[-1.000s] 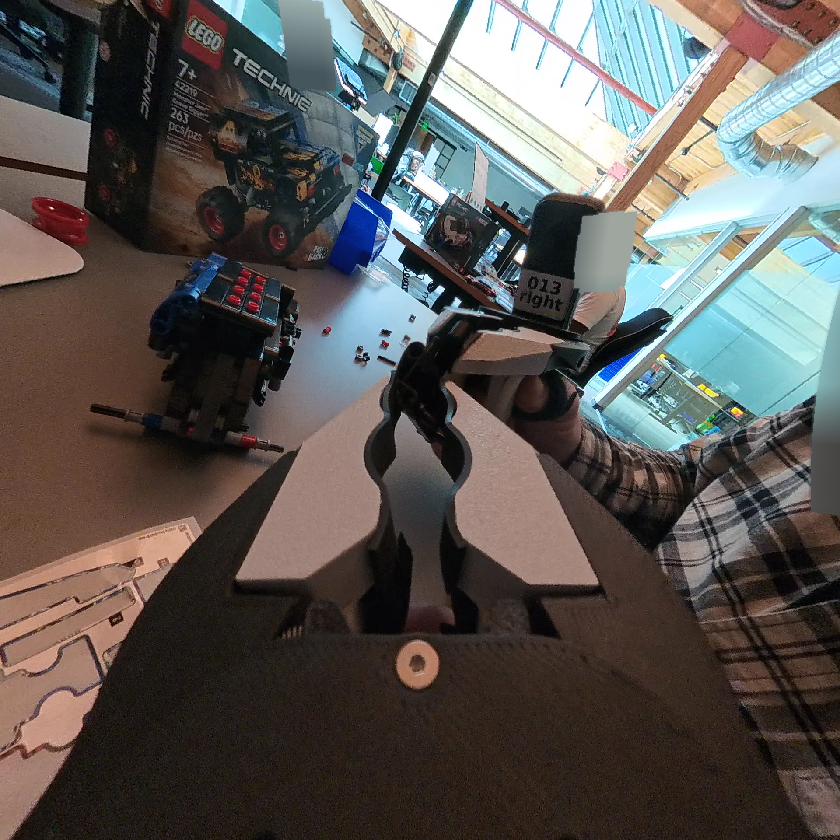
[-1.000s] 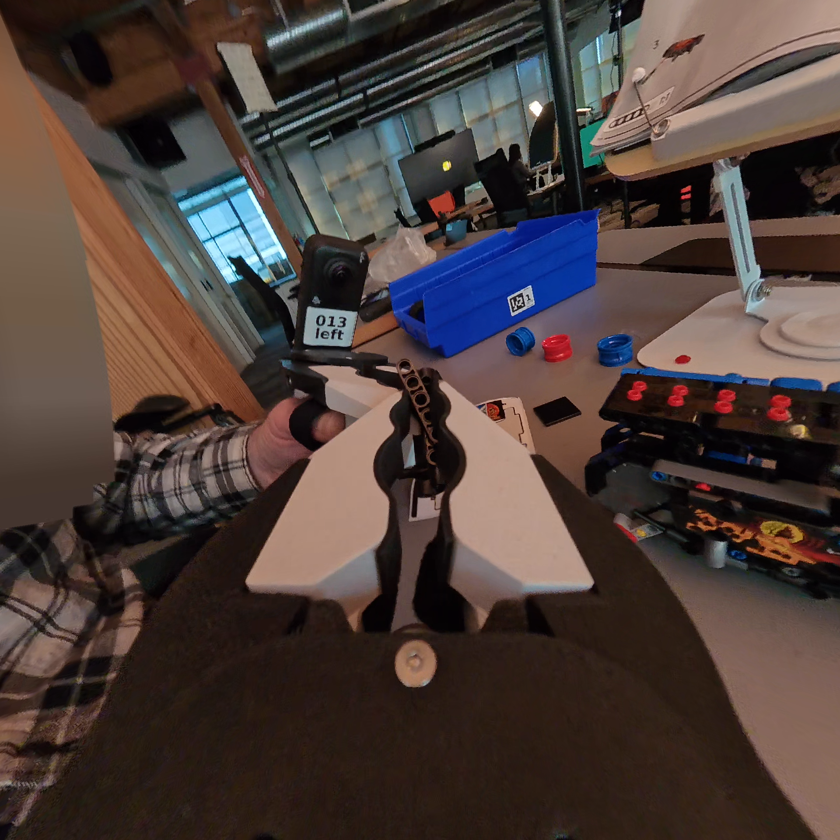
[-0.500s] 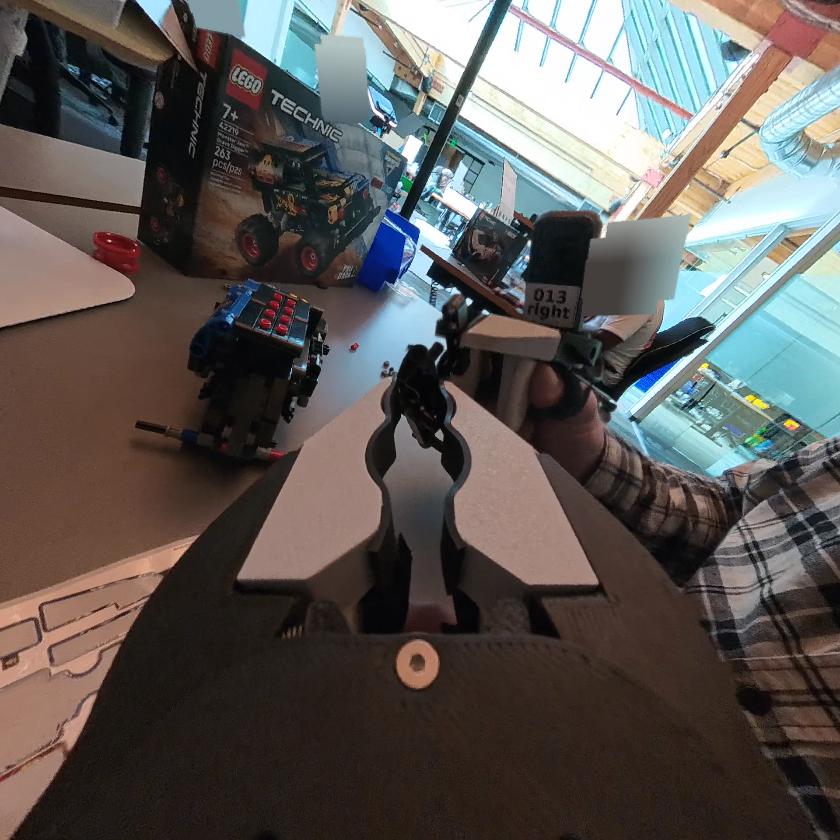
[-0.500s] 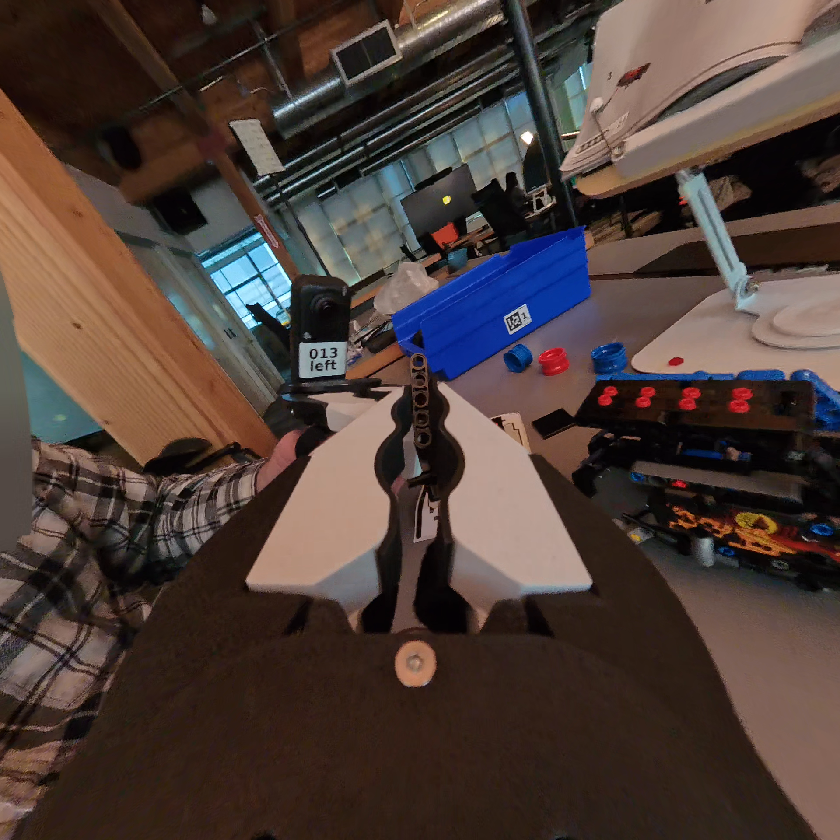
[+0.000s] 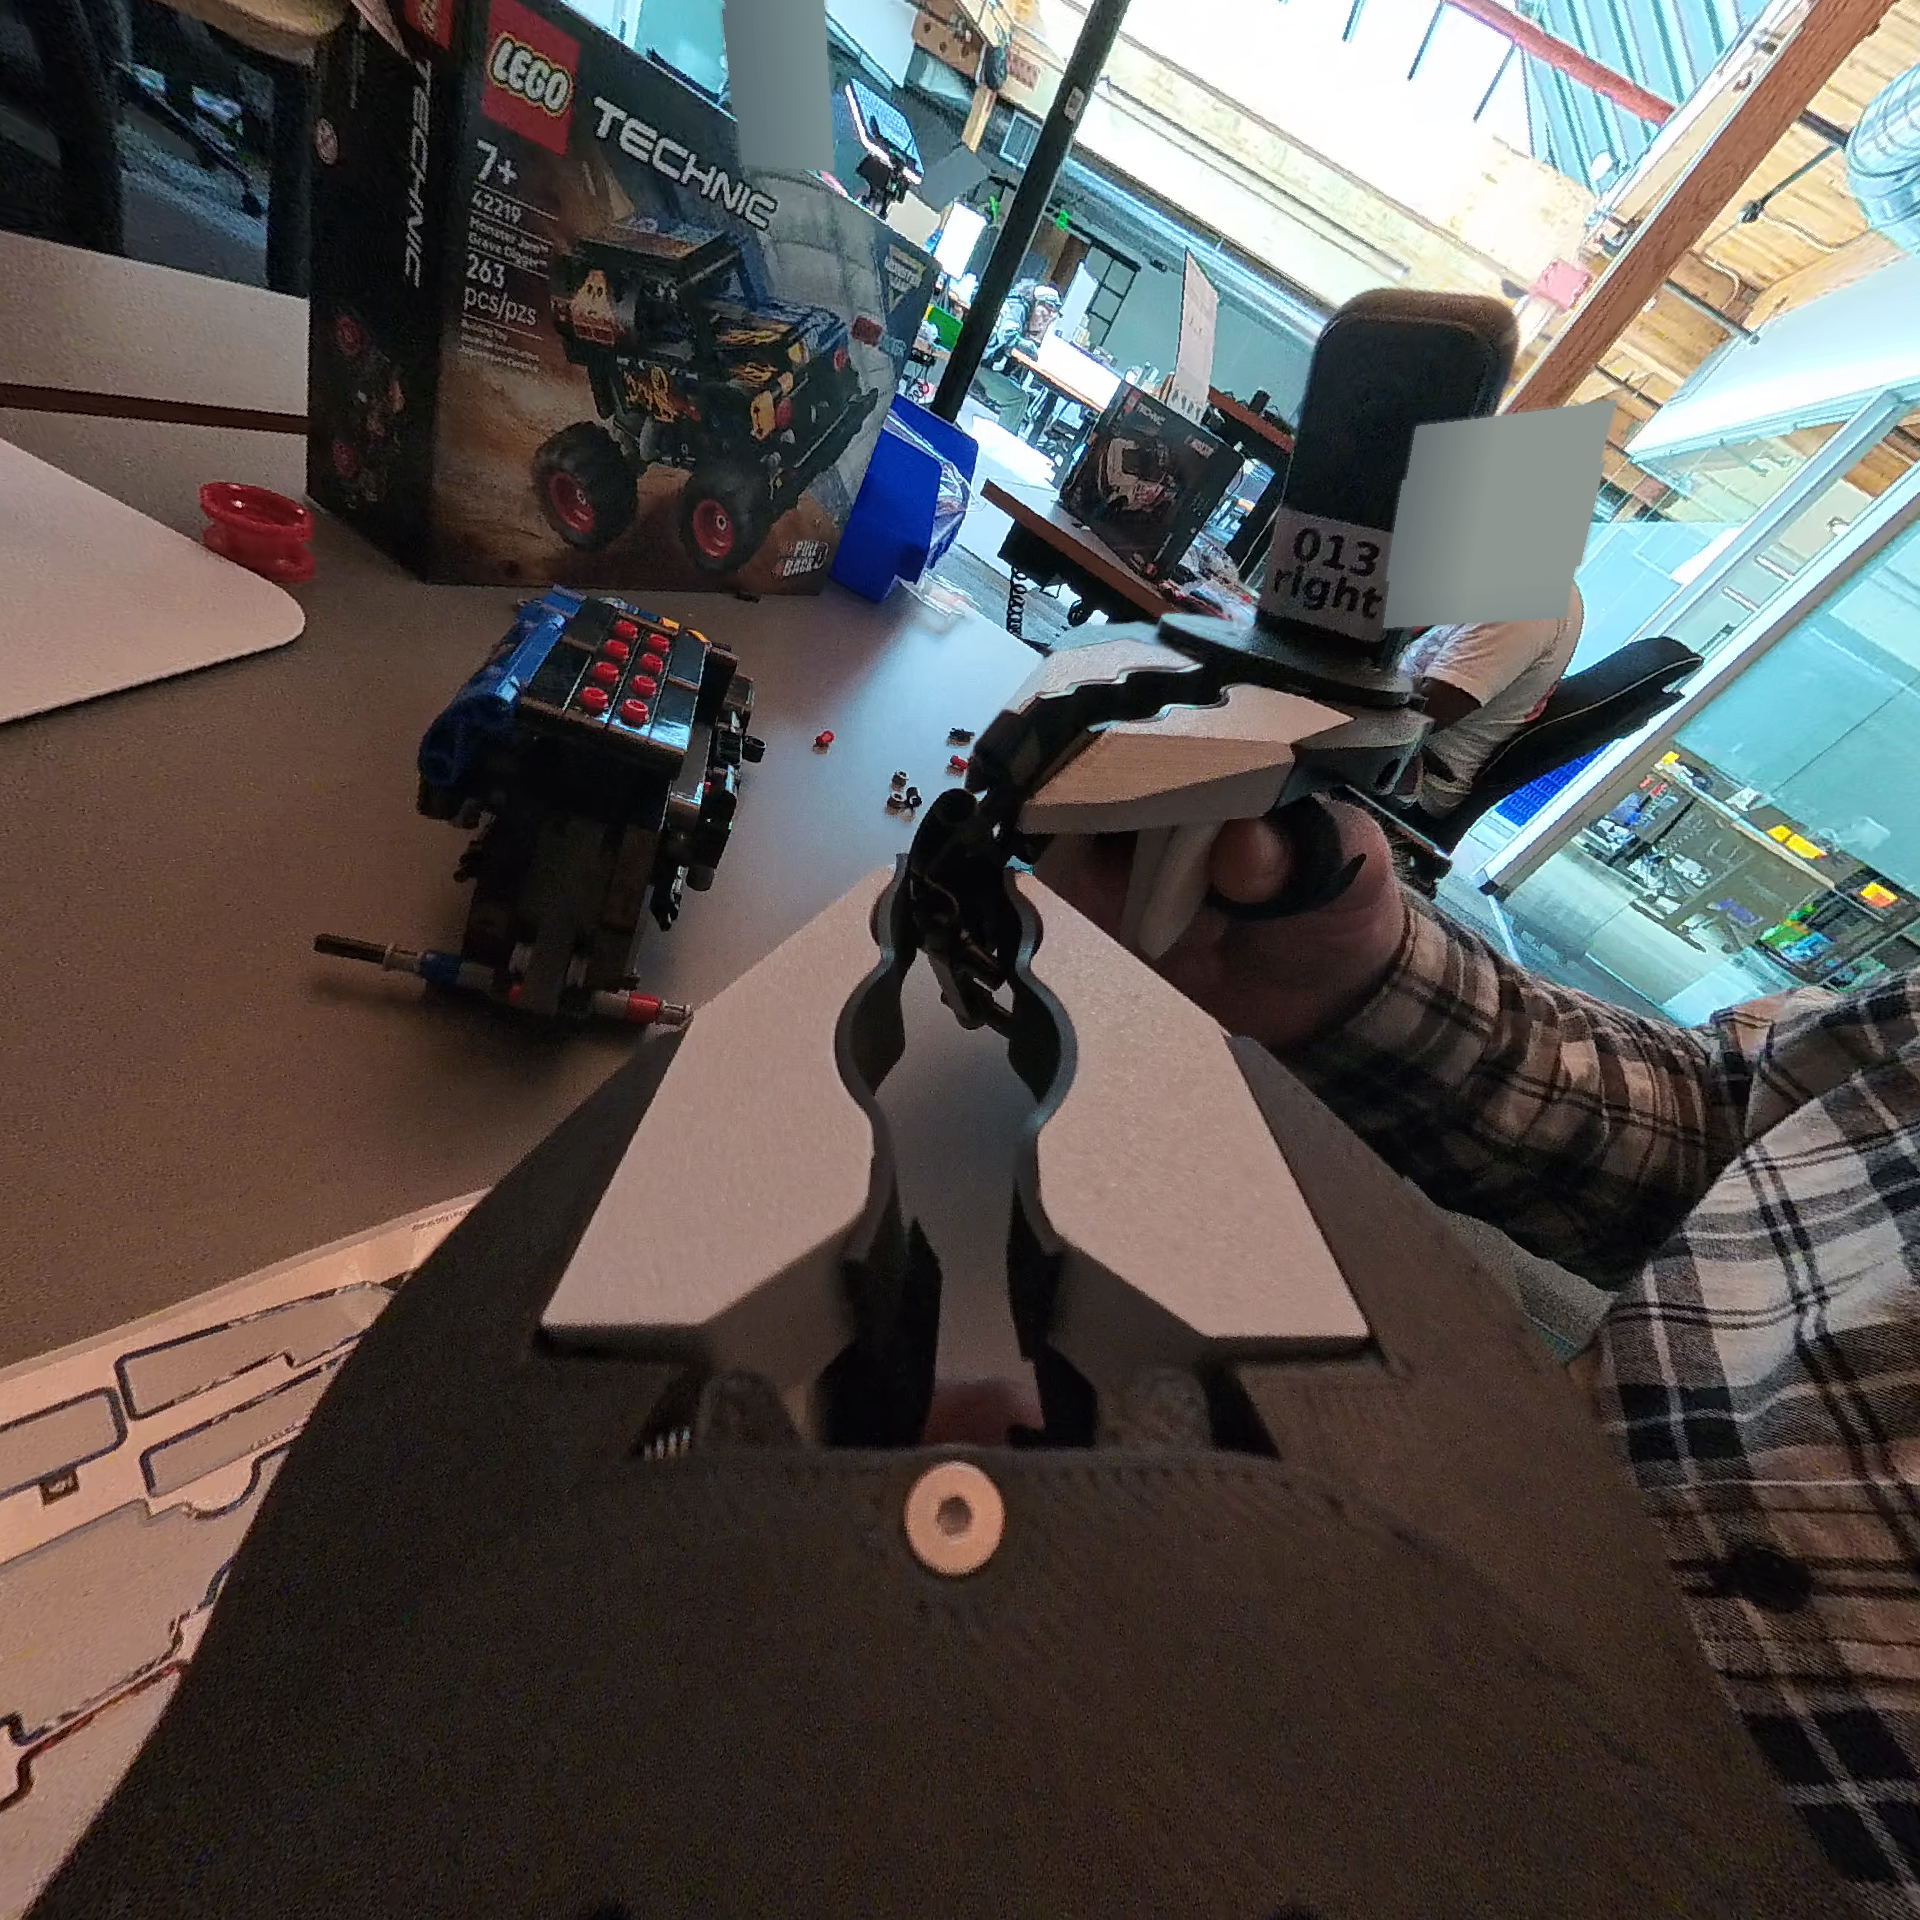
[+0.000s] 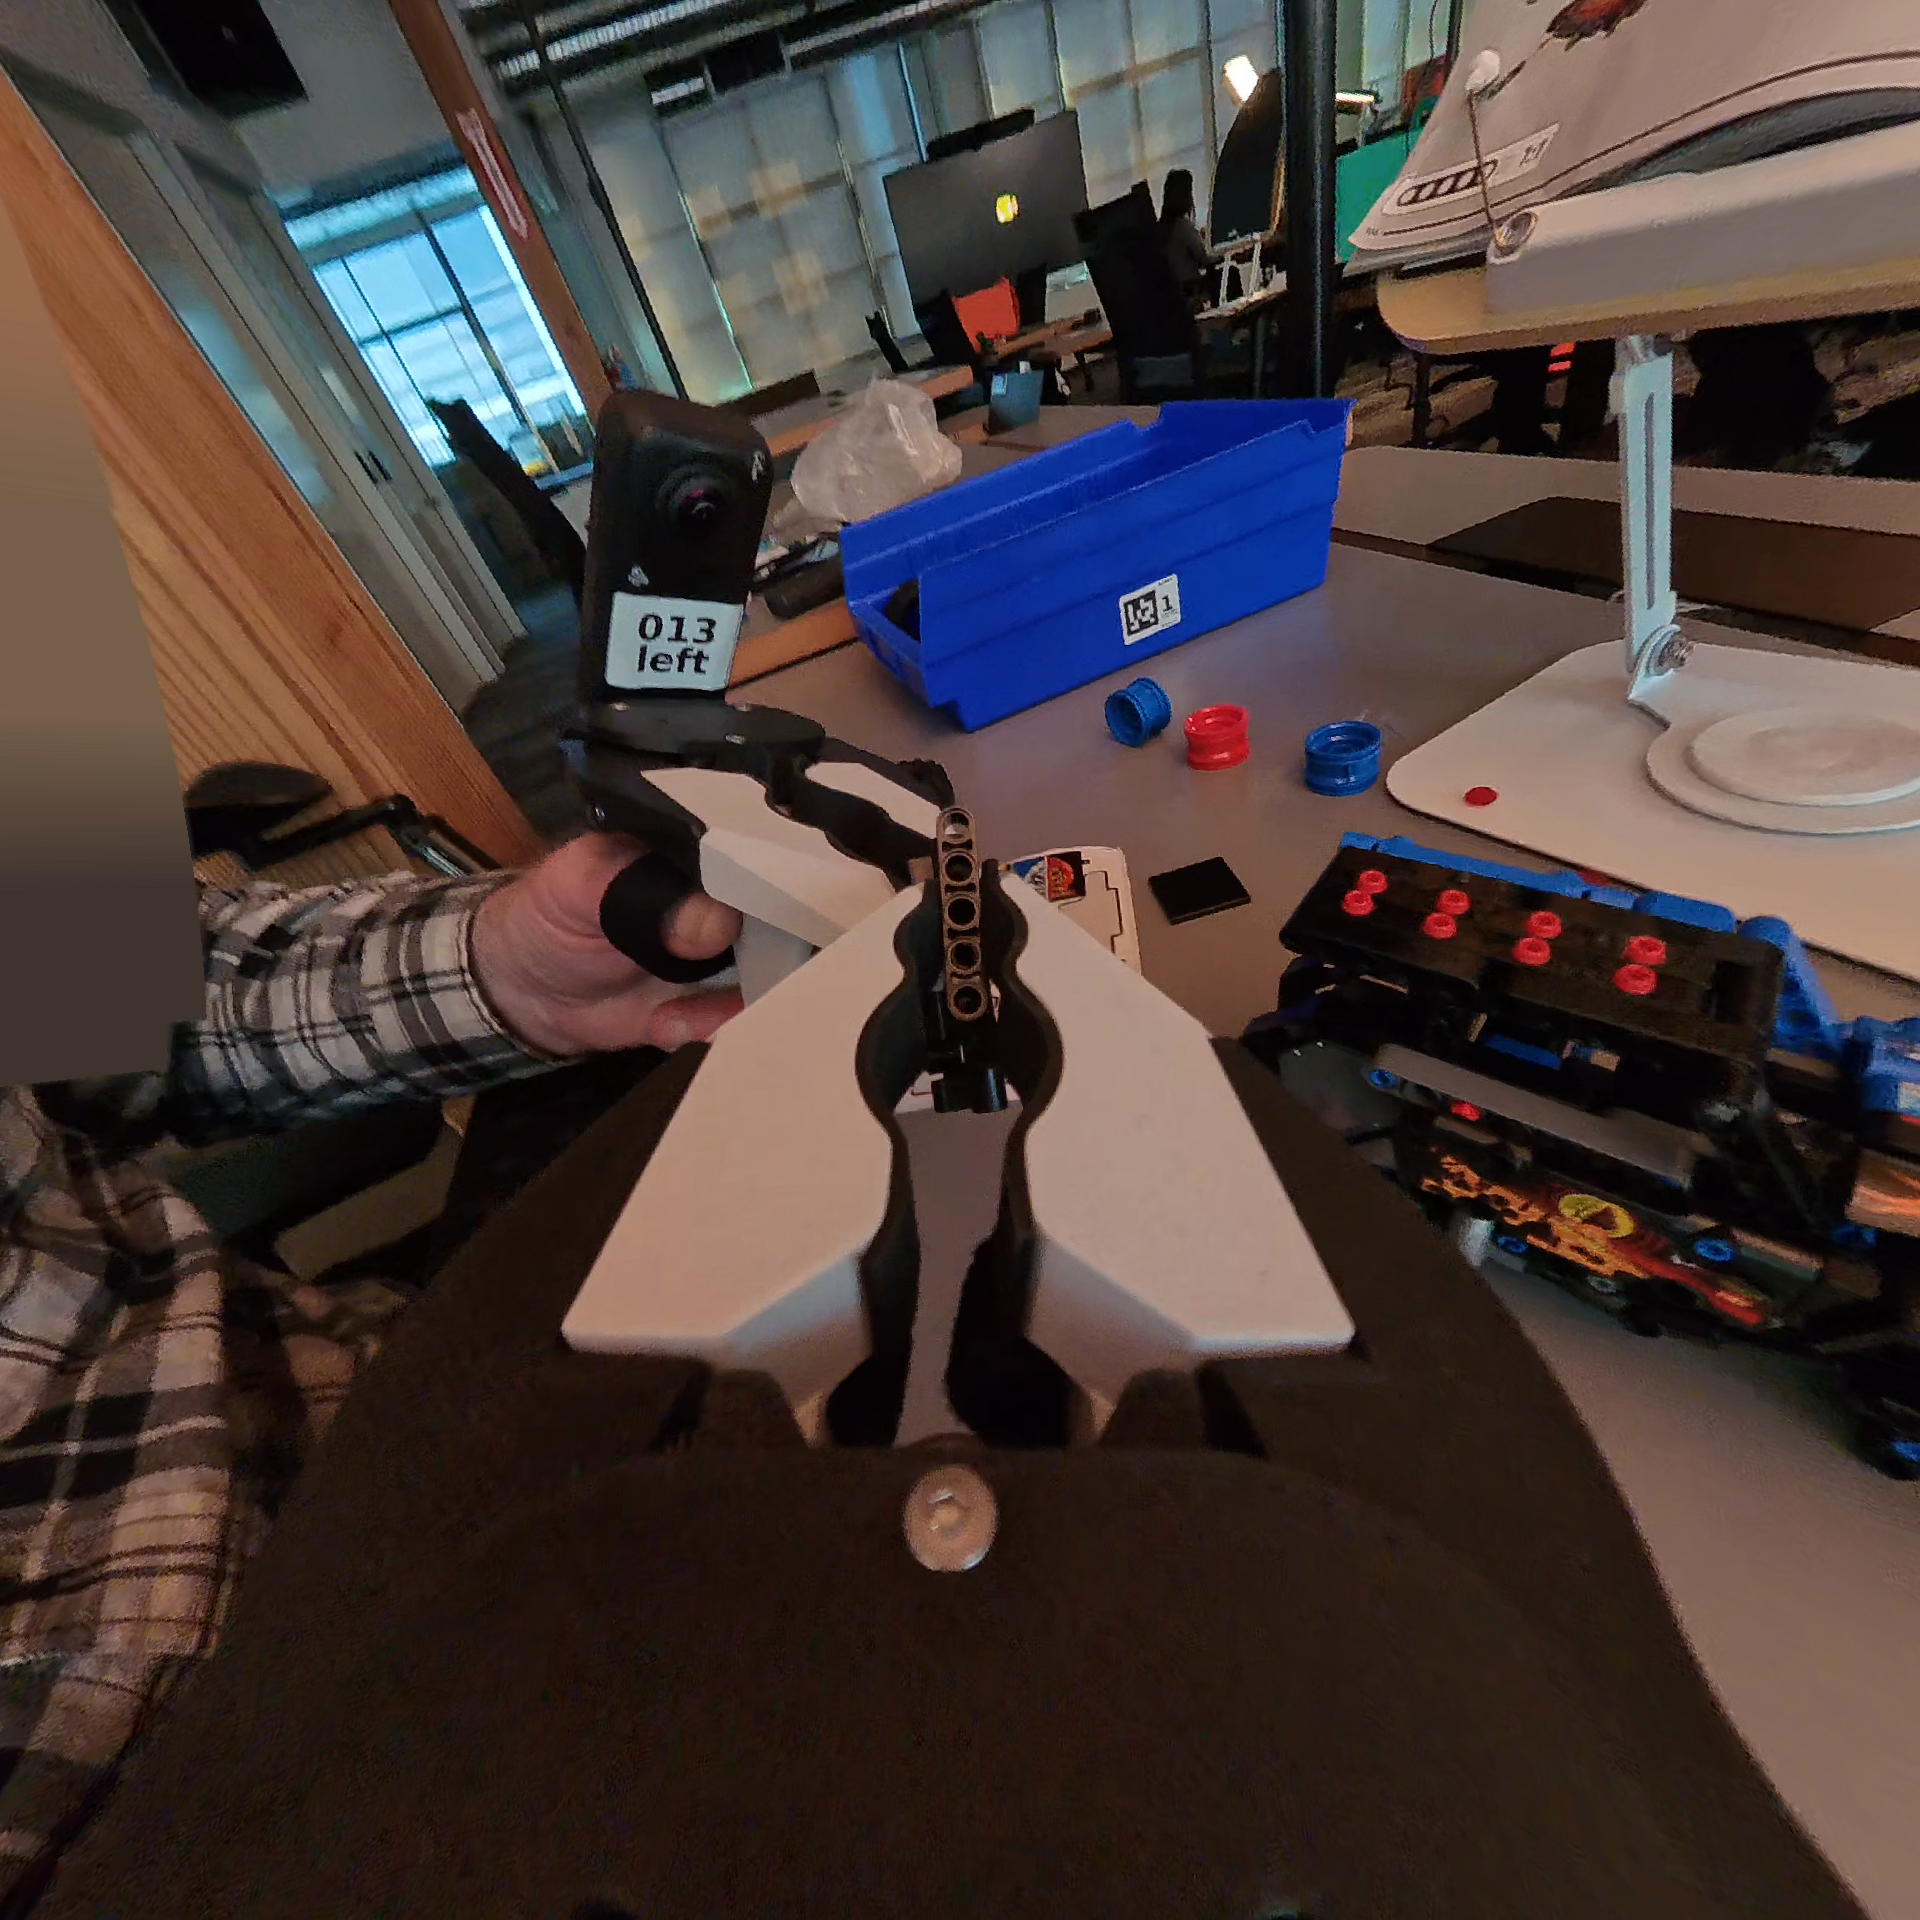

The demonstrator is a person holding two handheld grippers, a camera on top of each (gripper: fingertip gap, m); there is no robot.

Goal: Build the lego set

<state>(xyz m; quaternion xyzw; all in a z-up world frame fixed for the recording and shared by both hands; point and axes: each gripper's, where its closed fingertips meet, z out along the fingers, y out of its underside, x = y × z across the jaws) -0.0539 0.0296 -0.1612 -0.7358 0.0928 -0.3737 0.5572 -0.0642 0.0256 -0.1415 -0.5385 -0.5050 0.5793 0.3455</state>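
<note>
Black holed Technic beam (image 6: 958, 940) held upright in air, pinched by right gripper (image 6: 958, 914). Left gripper (image 5: 956, 914) clamped on a small dark part, tips meeting the right's; what part, can't tell. Step looks like mid-air joining of the two pieces. Next needs hole alignment, then push. Half-built truck (image 5: 582, 790) sits on table (image 5: 156, 935), apart, near set box (image 5: 582, 312).

Sticker sheet (image 5: 156, 1455) cut off leftward
</note>
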